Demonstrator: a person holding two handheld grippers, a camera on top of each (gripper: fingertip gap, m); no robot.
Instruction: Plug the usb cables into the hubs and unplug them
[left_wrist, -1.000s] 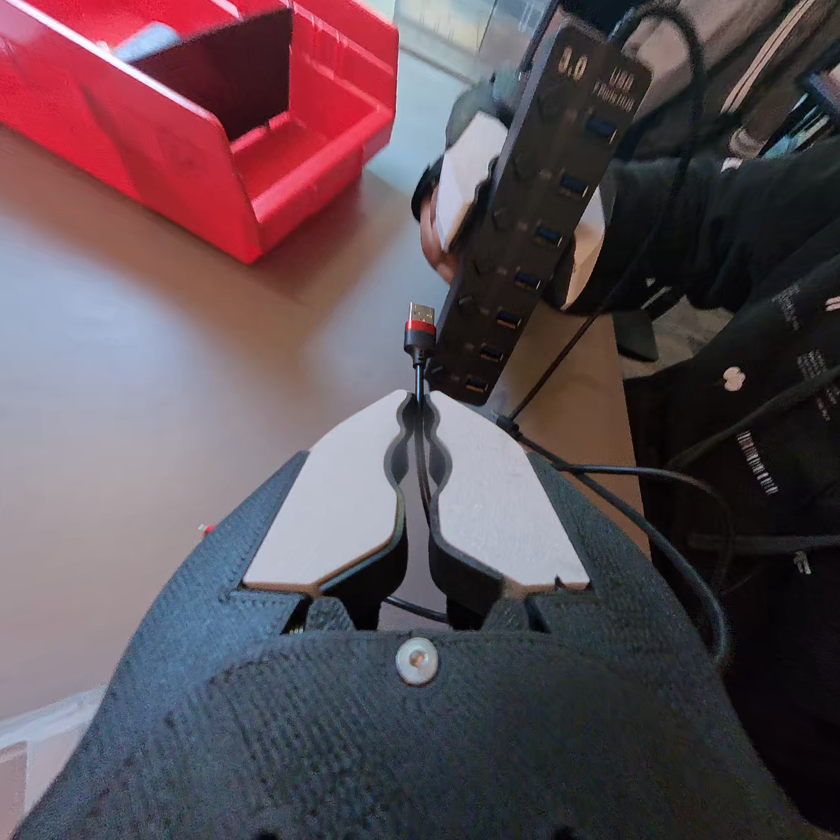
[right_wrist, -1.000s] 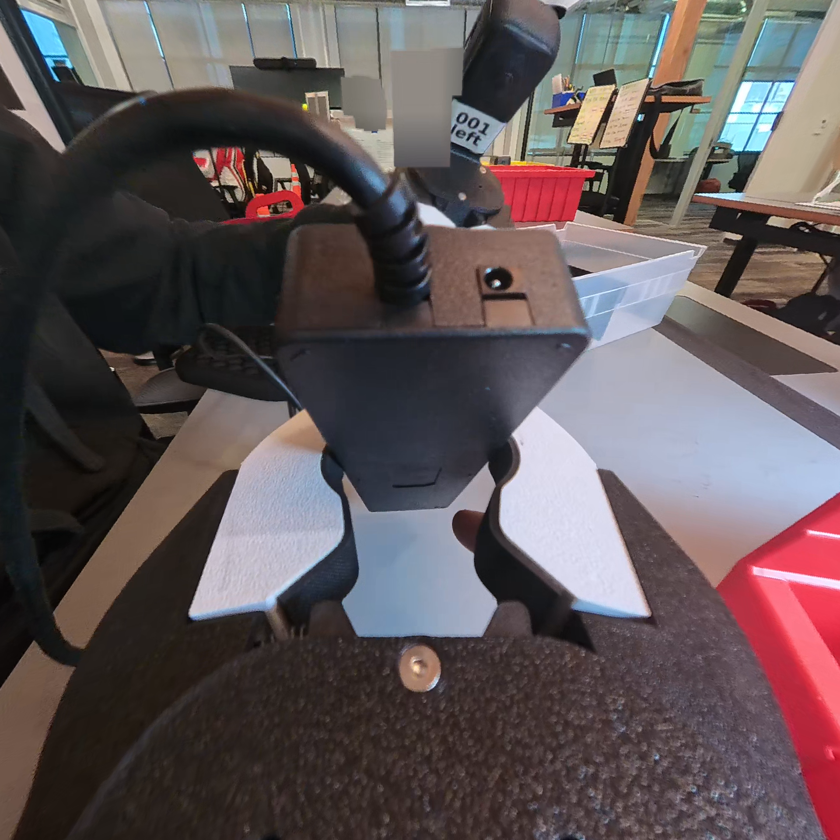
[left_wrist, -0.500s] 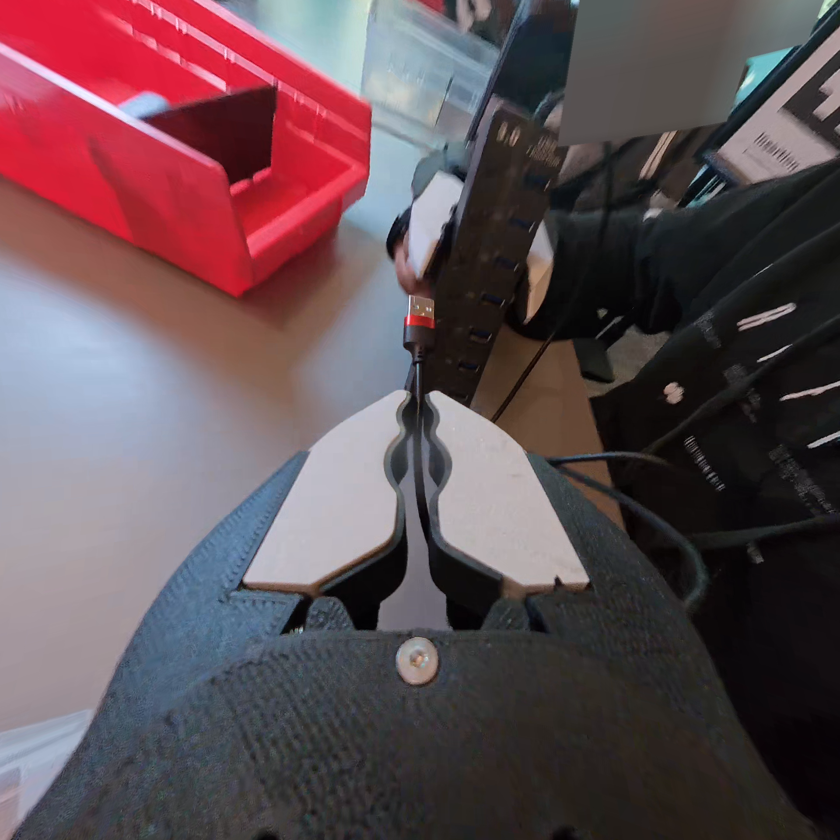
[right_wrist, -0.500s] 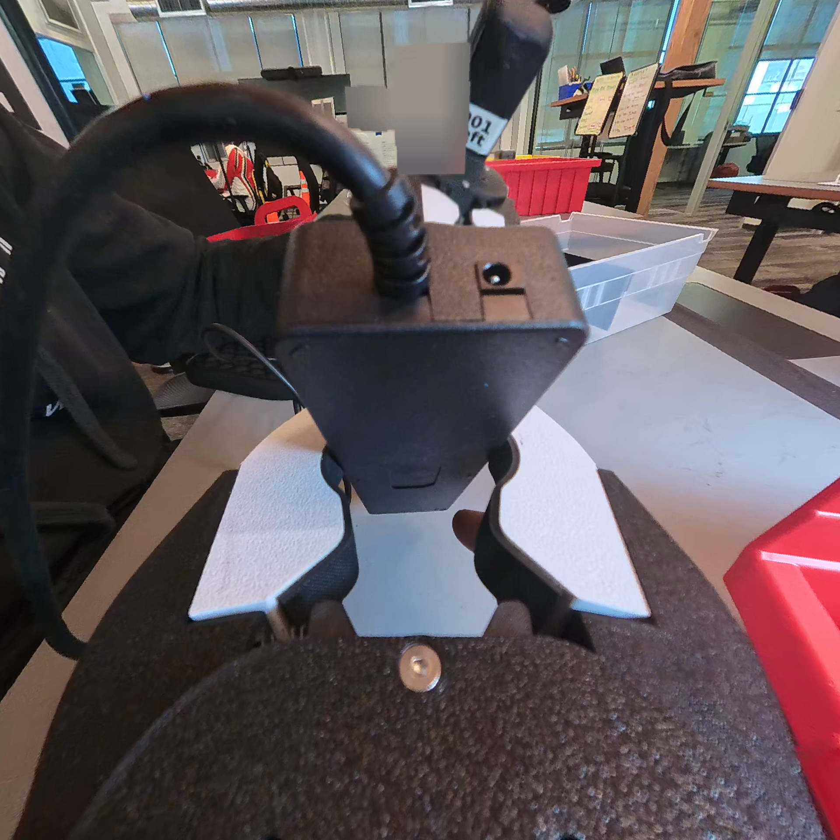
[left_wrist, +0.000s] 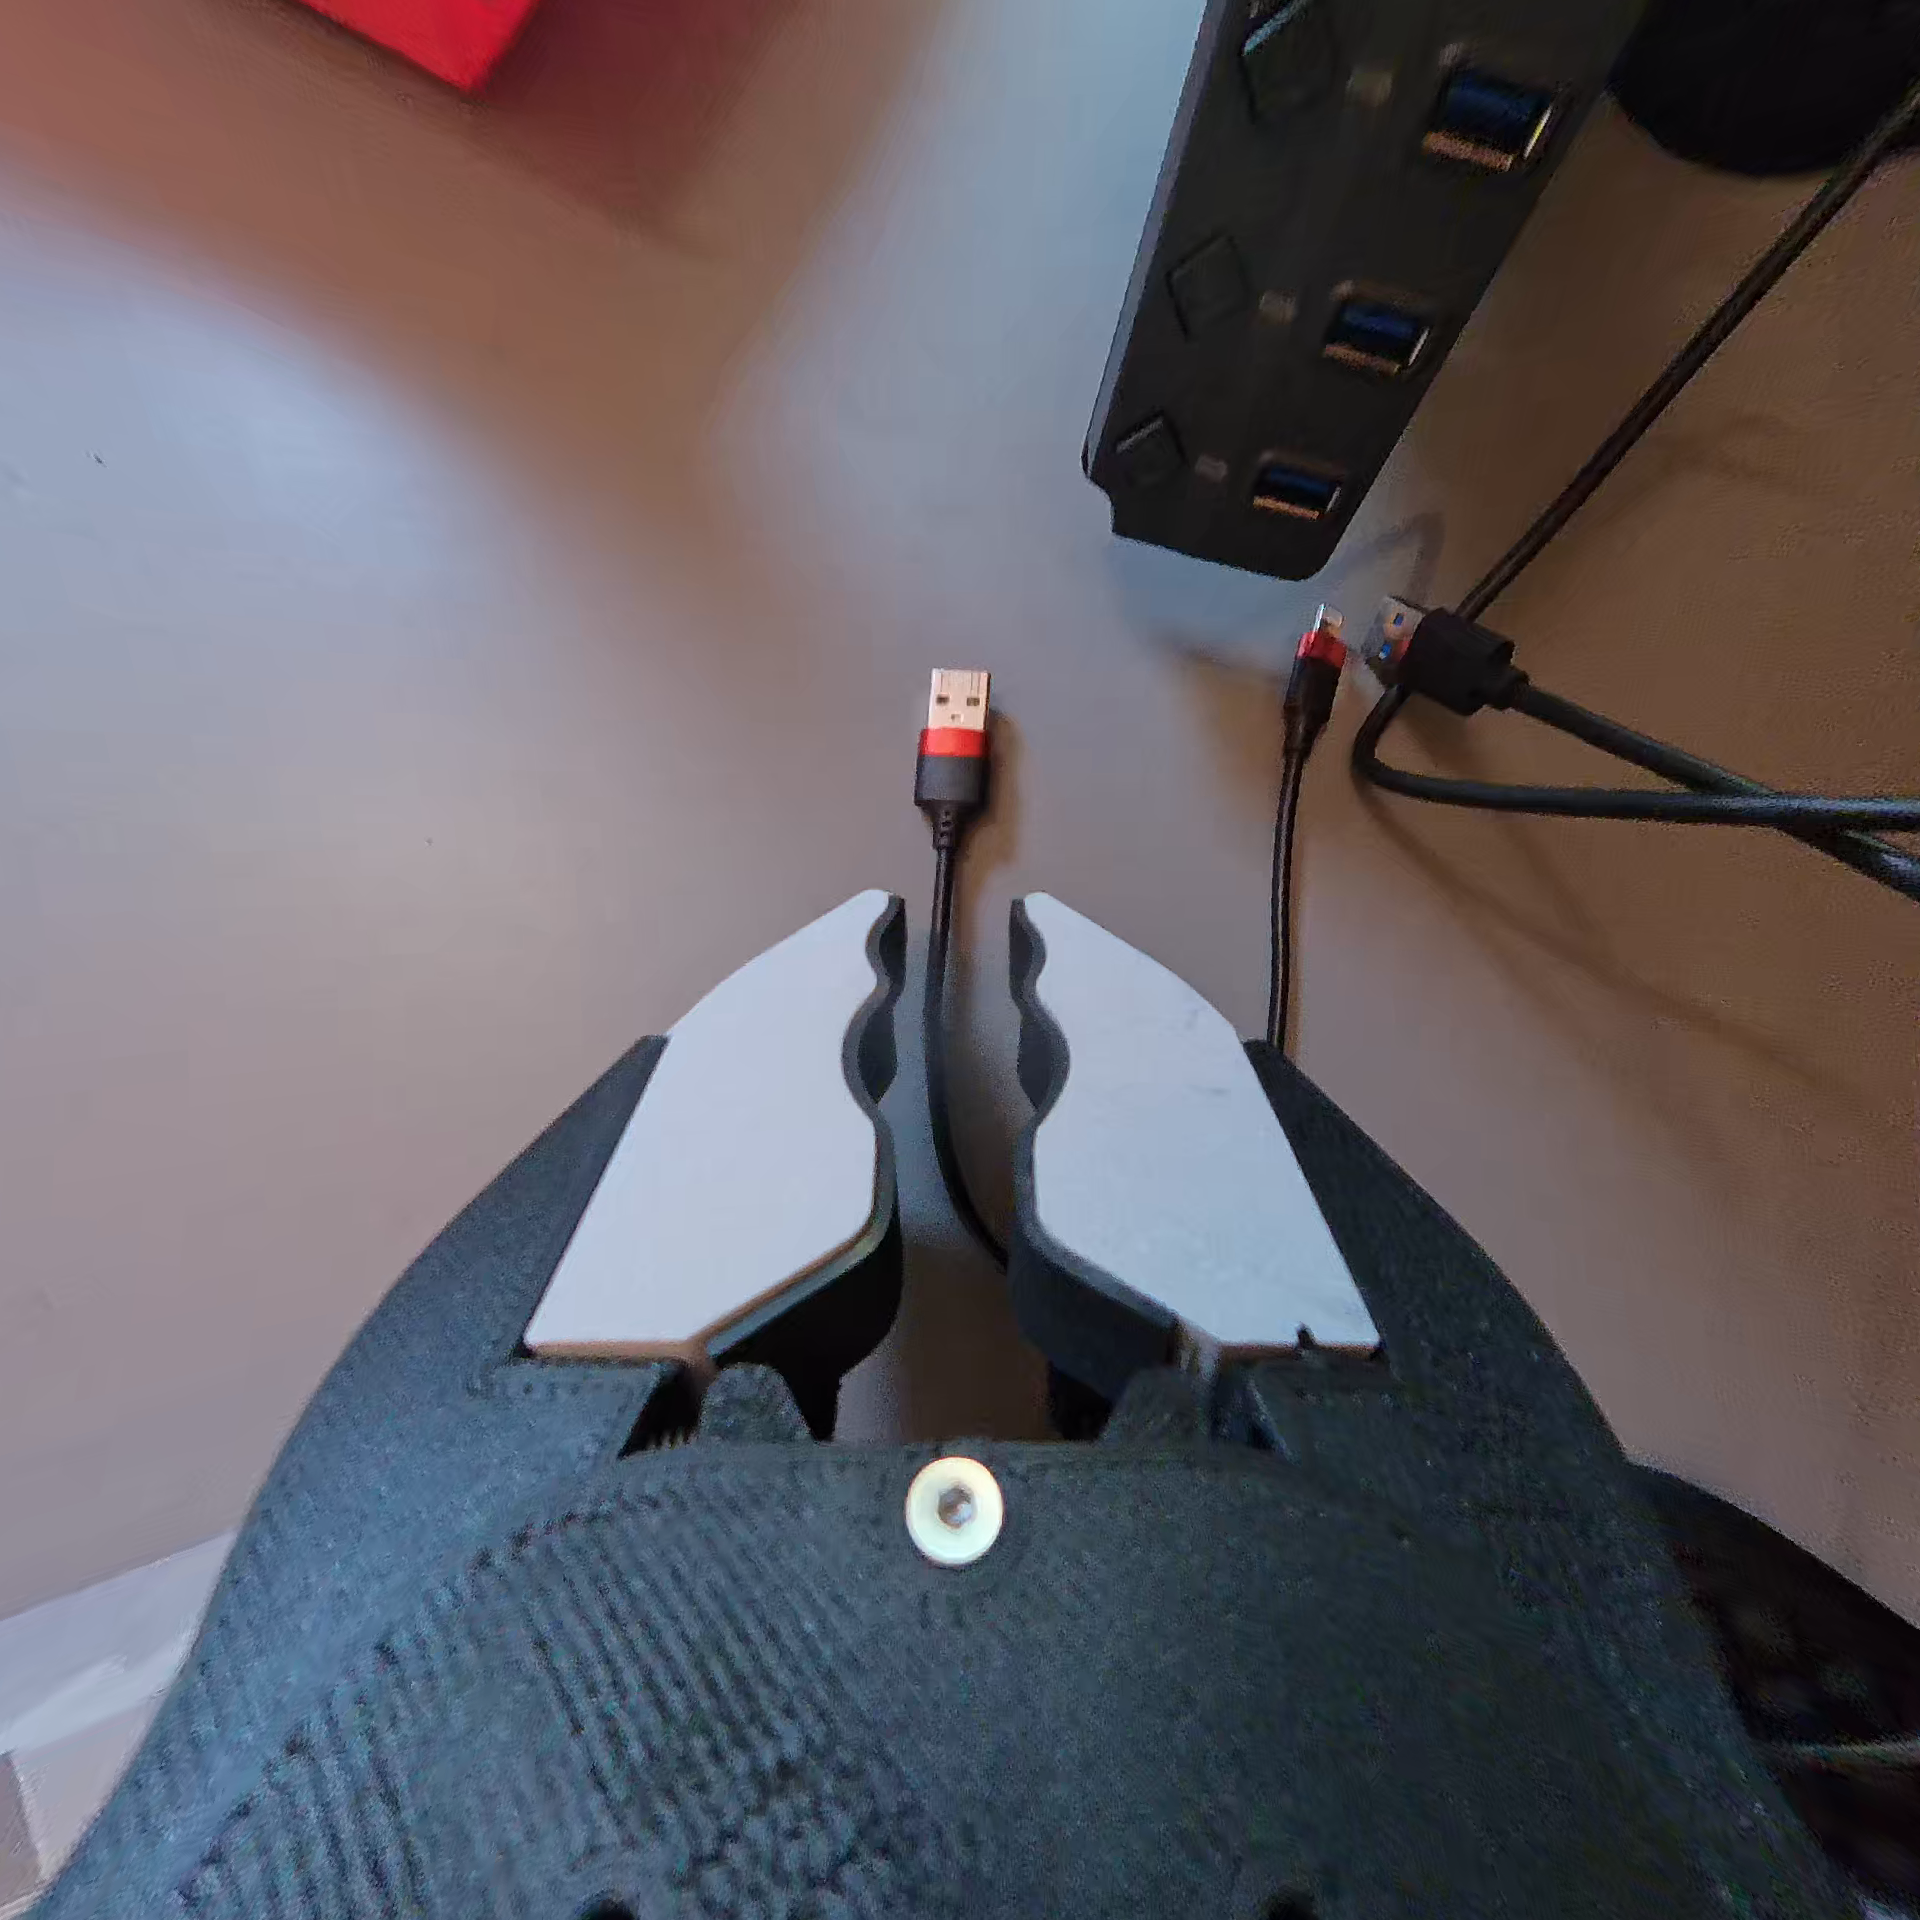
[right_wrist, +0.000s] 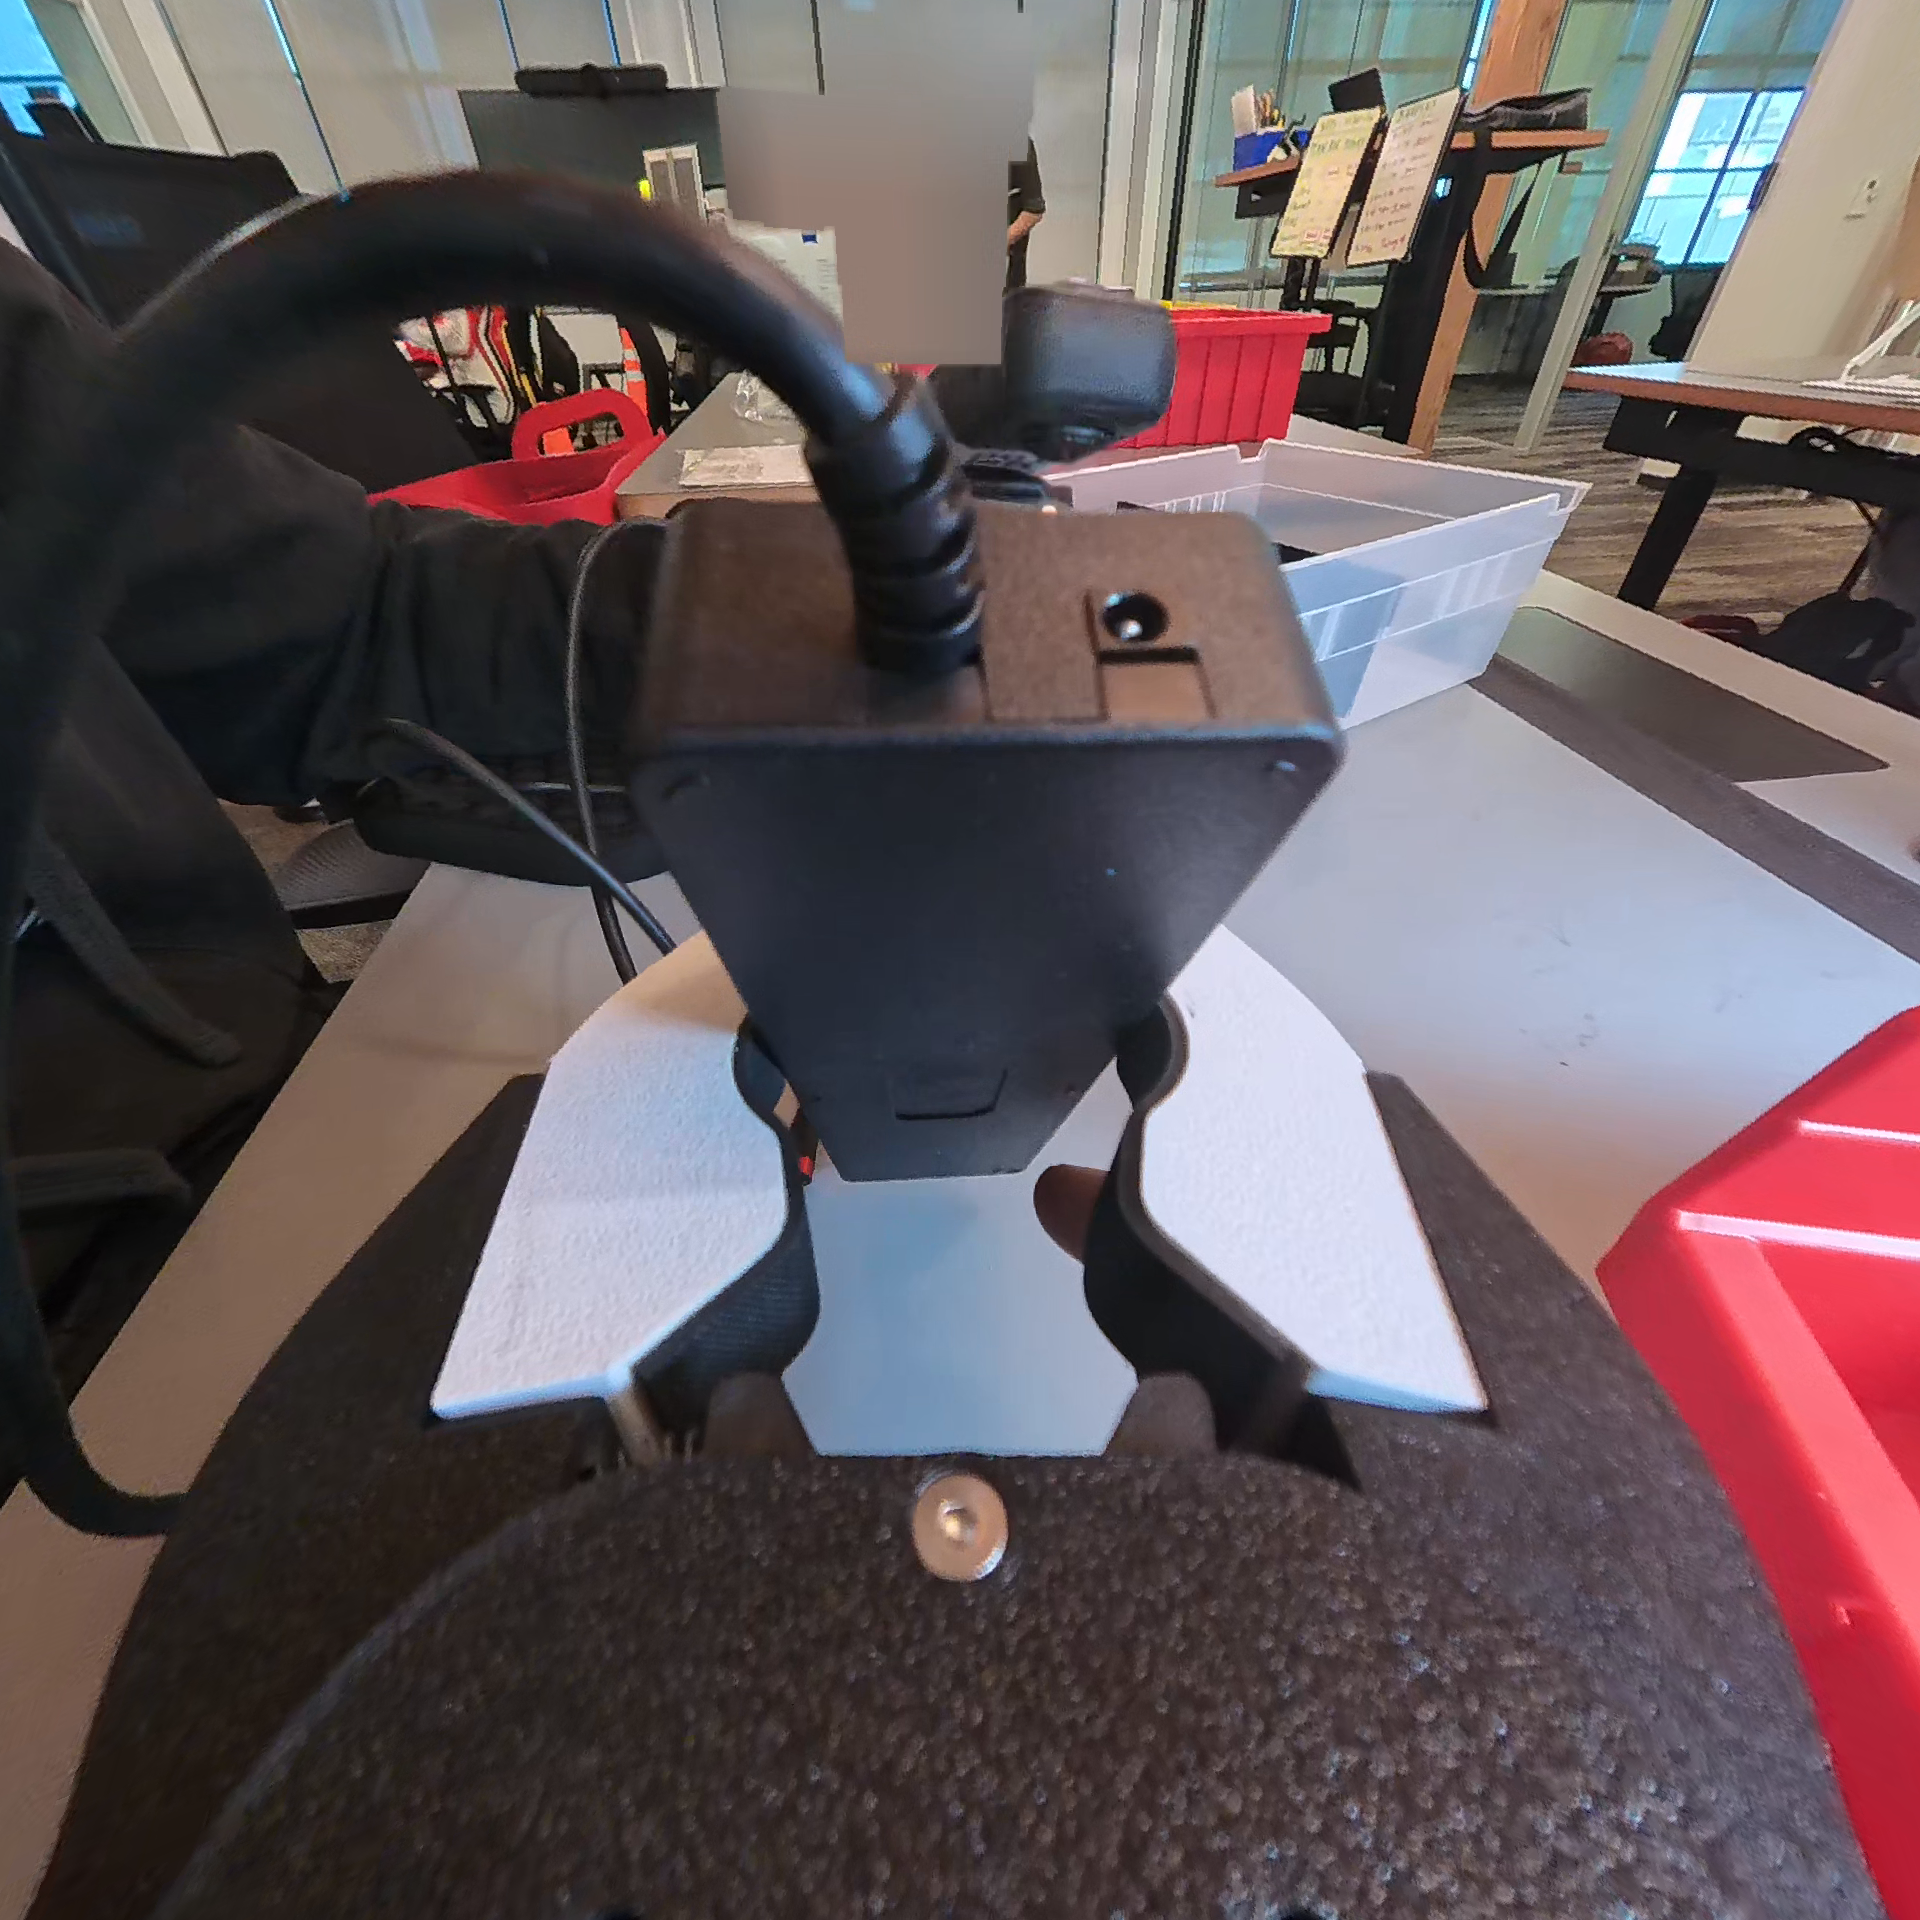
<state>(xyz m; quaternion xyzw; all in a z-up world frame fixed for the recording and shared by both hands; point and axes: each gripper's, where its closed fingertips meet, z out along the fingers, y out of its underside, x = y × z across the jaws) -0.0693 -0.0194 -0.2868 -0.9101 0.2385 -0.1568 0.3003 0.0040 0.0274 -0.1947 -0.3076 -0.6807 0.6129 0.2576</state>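
In the left wrist view my left gripper (left_wrist: 956, 904) is open, low over the table. The thin black USB cable runs between its fingers, and the cable's red-collared plug (left_wrist: 956, 727) lies on the table just past the tips. The black multi-port hub (left_wrist: 1309, 281) stands on end to the upper right of the plug, its empty blue ports facing me. My right gripper (right_wrist: 961, 1039) is shut on the hub's narrow end (right_wrist: 977, 883). A thick black cord (right_wrist: 623, 249) arcs out of the hub's top.
A small red-collared plug (left_wrist: 1317, 655) and a black USB plug (left_wrist: 1444, 655) lie on the table right of the hub, their cables trailing right. There is a red bin (right_wrist: 1787, 1351) close on the right, a clear plastic bin (right_wrist: 1403, 561) behind, and a dark sleeve (right_wrist: 312, 603) on the left. About 12 cm separates my left fingertips from my right.
My left gripper has dropped toward the table and opened, letting go of the cable. The plug now lies on the table. The right gripper still holds the hub.
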